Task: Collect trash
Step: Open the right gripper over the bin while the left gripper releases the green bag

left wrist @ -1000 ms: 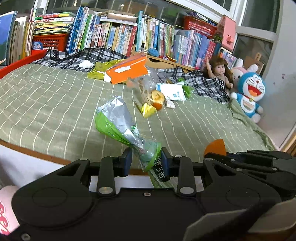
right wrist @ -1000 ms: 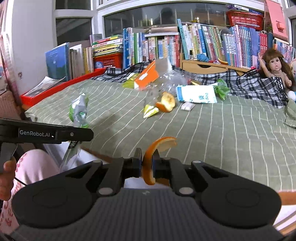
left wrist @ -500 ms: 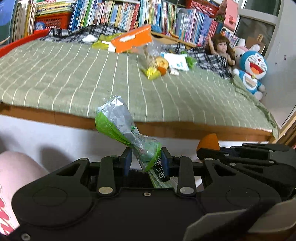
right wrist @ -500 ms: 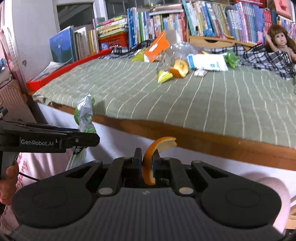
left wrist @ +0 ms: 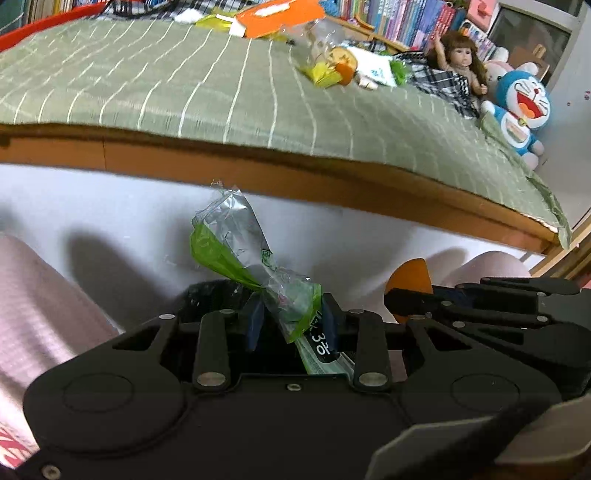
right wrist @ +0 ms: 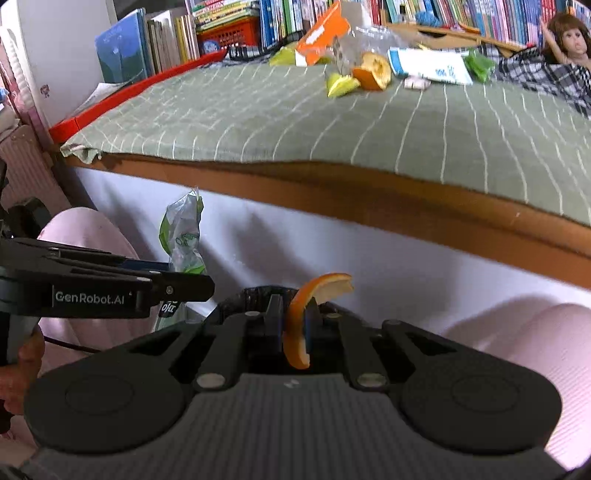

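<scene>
We hold the left gripper [left wrist: 290, 317] clamped on a crumpled green-and-silver snack wrapper [left wrist: 236, 243], and the right gripper [right wrist: 293, 317] pinched shut on a curl of orange peel [right wrist: 314, 295]. Both sit below the bed edge [right wrist: 369, 192], just above the dark rim of a black-lined bin [left wrist: 207, 291] that peeks out behind the fingers. Most of the bin's mouth is hidden by our own tools, so we judge the drop to be half blind. If we let go off-centre, the light wrapper may catch on the rim or drift to the floor. The peel is held by a thin edge and could twist free early. The two grippers are close together, so they may knock. More trash waits on the green bedspread [left wrist: 184, 85]: an orange carton [left wrist: 277, 14], a half orange [right wrist: 373, 70].
</scene>
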`<state>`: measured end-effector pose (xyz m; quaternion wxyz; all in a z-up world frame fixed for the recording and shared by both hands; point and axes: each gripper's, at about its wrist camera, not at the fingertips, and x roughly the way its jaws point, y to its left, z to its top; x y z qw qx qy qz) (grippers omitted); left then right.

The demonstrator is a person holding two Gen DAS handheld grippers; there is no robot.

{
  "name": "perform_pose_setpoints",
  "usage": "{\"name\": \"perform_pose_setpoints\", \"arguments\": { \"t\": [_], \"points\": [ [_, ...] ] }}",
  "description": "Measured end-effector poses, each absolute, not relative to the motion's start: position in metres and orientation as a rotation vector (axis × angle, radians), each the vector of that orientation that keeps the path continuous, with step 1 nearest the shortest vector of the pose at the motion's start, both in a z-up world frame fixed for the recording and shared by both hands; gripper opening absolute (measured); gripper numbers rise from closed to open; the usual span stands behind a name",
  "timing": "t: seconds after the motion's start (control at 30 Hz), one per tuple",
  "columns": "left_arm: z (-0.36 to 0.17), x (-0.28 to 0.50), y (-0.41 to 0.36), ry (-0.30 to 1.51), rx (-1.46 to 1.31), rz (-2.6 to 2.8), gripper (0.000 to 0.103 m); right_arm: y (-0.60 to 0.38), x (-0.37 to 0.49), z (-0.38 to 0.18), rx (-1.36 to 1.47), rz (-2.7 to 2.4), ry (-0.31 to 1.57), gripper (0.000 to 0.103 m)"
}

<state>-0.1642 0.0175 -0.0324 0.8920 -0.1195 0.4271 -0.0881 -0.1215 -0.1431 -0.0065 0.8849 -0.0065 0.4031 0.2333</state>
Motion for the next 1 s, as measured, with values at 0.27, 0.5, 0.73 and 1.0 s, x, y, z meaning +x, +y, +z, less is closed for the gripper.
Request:
{"name": "perform_pose_setpoints", "arguments": {
  "t": [0.27,0.5,0.73,1.0],
  "points": [
    [-0.060,-0.156,0.013,0.983,-0.242,-0.180,0.031,-0.137,-0.116,-0.023,-0.015,0.492,0.901,0.020],
    [-0.065,-0.148,0.013,1.001,-0.246,-0.139,0.063,-0.138,-0.109,-0.026,-0.006,0.470,0.915,0.046],
    [-0.069,-0.143,0.017,1.017,-0.255,-0.126,0.072,-0.142,-0.105,-0.030,0.009,0.460,0.930,0.053],
    [-0.068,-0.144,0.018,1.017,-0.262,-0.124,0.072,-0.147,-0.104,-0.030,0.020,0.427,0.925,0.063]
  ]
}}
